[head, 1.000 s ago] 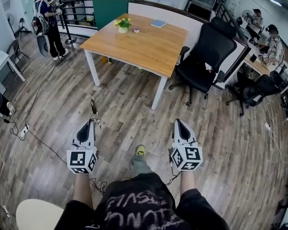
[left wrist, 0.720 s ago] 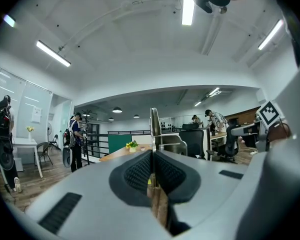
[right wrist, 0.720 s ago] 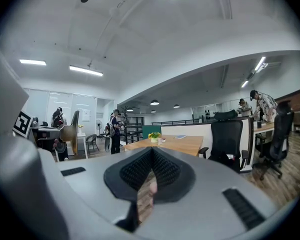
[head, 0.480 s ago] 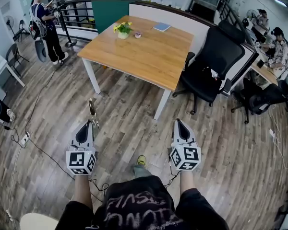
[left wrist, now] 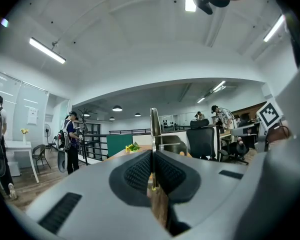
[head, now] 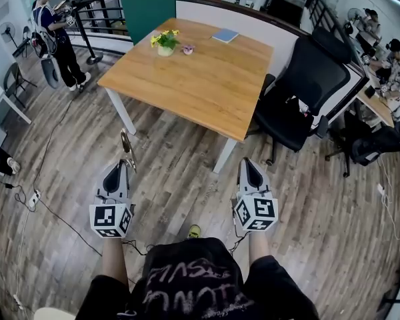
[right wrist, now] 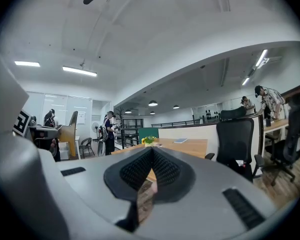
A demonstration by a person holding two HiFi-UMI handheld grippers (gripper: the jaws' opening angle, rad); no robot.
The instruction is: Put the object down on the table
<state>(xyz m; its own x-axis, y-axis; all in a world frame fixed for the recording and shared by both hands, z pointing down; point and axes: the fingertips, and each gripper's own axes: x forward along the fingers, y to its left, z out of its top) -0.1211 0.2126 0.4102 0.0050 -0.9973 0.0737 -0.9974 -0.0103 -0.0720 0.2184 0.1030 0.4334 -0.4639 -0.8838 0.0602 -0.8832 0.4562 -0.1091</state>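
Slim metal object (head: pixel 126 149) is clamped in the left gripper (head: pixel 119 168), whose jaws are pressed together on its lower end. In the left gripper view we see it rising straight up out of the closed pads (left wrist: pixel 140 171). We record it held over the wooden floor (head: pixel 180 172), short of the table. At 10 o'clock a person (head: pixel 53 35) stands by a railing (head: pixel 100 12). At 12 o'clock the table (head: pixel 207 79) carries a flower pot (head: pixel 164 43) and a blue book (head: pixel 225 35) near its far edge. The right gripper (head: pixel 249 164) is level with the left, jaws together and nothing between them. At 2 o'clock a black office chair (head: pixel 300 79) stands just beside the table.
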